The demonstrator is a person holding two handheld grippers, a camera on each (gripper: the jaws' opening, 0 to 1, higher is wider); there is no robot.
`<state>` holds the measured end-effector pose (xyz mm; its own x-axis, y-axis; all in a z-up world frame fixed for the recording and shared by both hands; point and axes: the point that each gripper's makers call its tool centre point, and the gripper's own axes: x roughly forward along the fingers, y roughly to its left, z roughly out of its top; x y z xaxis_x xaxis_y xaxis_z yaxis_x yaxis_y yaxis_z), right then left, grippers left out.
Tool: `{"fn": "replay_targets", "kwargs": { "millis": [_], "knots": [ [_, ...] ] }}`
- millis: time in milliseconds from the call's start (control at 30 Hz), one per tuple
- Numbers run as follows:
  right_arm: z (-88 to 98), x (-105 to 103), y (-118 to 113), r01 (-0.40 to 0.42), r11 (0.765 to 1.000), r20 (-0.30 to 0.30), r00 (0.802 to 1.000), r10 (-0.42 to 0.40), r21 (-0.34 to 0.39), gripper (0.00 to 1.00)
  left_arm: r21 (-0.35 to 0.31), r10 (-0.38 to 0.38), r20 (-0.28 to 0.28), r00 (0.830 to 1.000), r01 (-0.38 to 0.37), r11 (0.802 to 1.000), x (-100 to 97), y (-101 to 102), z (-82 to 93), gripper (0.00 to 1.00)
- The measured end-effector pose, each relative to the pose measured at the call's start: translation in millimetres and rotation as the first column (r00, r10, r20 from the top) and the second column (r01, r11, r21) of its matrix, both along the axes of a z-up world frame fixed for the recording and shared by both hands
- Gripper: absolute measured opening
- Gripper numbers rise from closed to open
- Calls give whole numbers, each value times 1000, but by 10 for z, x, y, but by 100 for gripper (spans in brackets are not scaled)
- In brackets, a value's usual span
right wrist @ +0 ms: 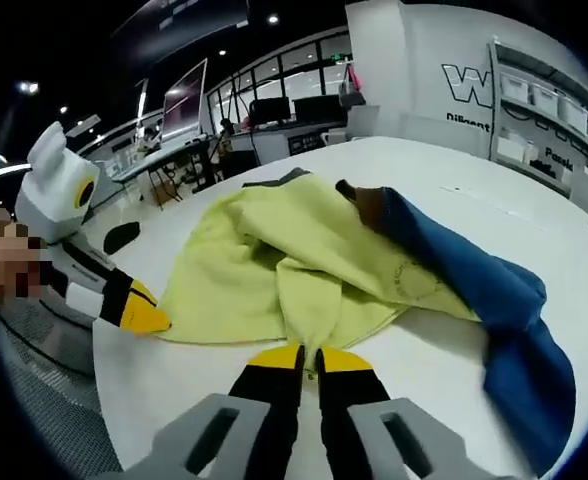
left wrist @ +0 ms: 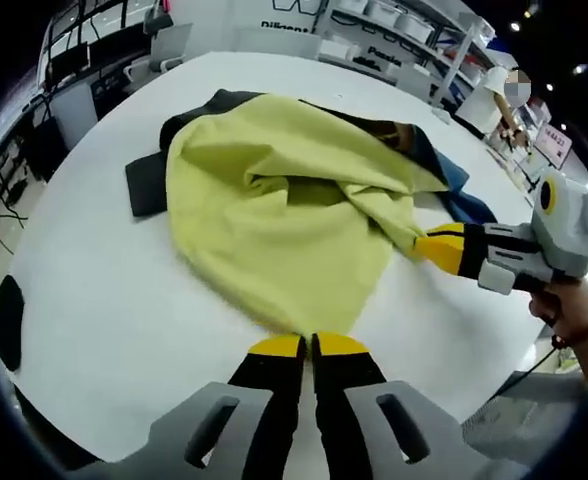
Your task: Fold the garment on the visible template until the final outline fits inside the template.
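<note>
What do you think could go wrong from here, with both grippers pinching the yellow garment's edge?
The yellow garment is bunched in loose folds, so pulling may set creases. It overlaps the blue cloth, which might drag along. It covers most of the dark template, making alignment hard to judge. Left gripper and right gripper grip thin edges that could slip.

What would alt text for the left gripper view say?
A yellow-green garment lies crumpled over a dark template on a white table. The left gripper pinches its near edge, and the right gripper pinches a corner.
</note>
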<state>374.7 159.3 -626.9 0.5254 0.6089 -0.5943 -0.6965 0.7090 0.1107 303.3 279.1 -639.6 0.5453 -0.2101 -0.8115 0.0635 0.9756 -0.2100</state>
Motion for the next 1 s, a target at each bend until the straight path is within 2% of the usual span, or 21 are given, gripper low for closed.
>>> {"fn": "replay_targets", "kwargs": {
  "millis": [100,200,300,433,600,700,800,1000],
  "knots": [
    [97,29,-78,33,999,-2,999,-33,31,0,8,-20,22,1000,20,1000,20,11,71,5],
    [130,49,-138,44,999,-1,999,-44,26,0,2,-33,44,998,33,999,34,42,153,4],
    [249,131,-287,98,994,13,995,-98,48,0,38,-53,73,996,50,998,52,176,256,4],
    [336,216,-464,152,987,32,988,-154,54,0,25,-33,93,995,31,999,79,358,380,4],
    [382,271,-661,197,980,45,979,-198,39,0,-3,-2,122,993,2,1000,135,557,522,4],
    [427,287,-755,222,974,50,973,-224,38,0,3,3,128,992,-3,1000,147,659,570,4],
    [460,266,-876,236,972,58,970,-236,1,0,10,13,133,991,-15,1000,142,772,612,4],
    [510,178,-996,241,970,46,970,-240,-16,0,-6,22,130,991,-21,1000,117,851,639,4]
  ]
}}
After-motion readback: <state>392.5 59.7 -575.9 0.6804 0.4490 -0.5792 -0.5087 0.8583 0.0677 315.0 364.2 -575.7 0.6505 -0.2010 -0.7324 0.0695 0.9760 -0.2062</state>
